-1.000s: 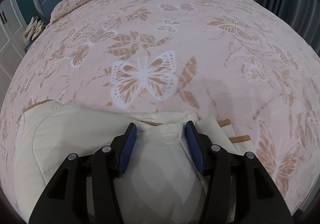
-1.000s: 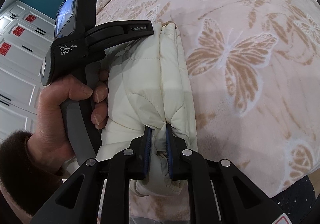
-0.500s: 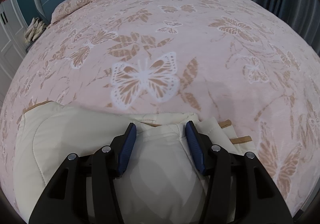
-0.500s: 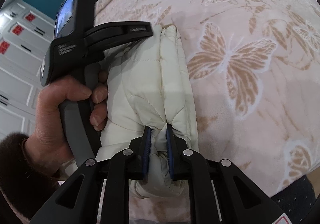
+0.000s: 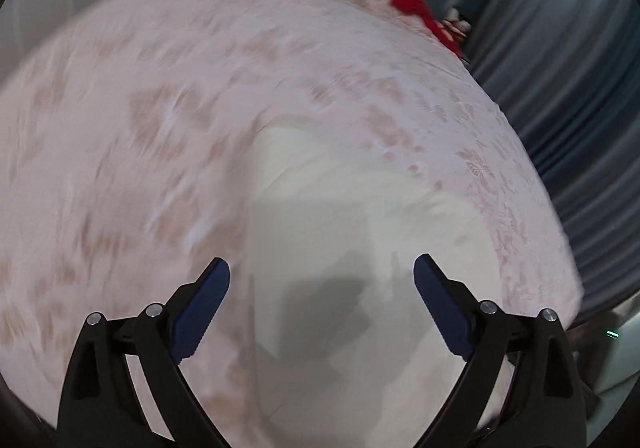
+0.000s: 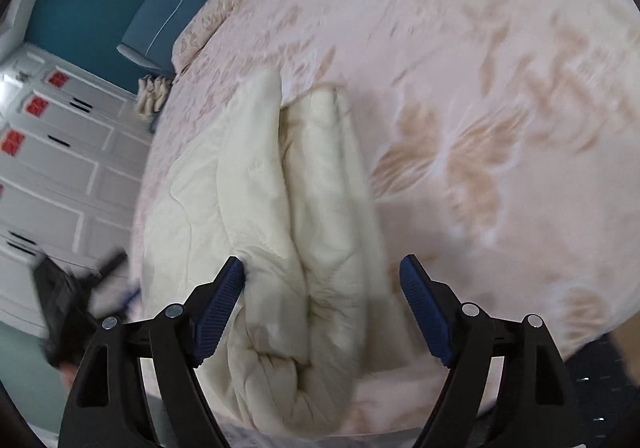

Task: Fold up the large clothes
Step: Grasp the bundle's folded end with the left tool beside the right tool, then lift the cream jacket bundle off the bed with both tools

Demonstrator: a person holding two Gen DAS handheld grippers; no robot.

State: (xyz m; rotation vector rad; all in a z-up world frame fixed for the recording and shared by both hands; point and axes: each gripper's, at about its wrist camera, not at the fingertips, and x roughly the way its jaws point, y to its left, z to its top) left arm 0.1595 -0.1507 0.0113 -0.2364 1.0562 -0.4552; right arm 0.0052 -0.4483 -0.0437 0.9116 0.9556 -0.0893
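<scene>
A pink bedspread (image 6: 500, 95) printed with tan butterflies fills both views, and on it lies the folded cream quilted coat (image 6: 280, 207) — toward six o'clock in the left wrist view, between six and nine o'clock in the right wrist view. The right gripper (image 6: 322, 304) has just been opening and its blue pads now stand wide, the coat's thick folded edge between them but unpinched. The left gripper (image 5: 322, 304) has likewise just spread wide above the coat (image 5: 340, 248) — nothing held.

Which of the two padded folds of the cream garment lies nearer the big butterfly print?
The narrower fold, on the side toward the butterfly print; the wider fold lies toward the white cupboards.
</scene>
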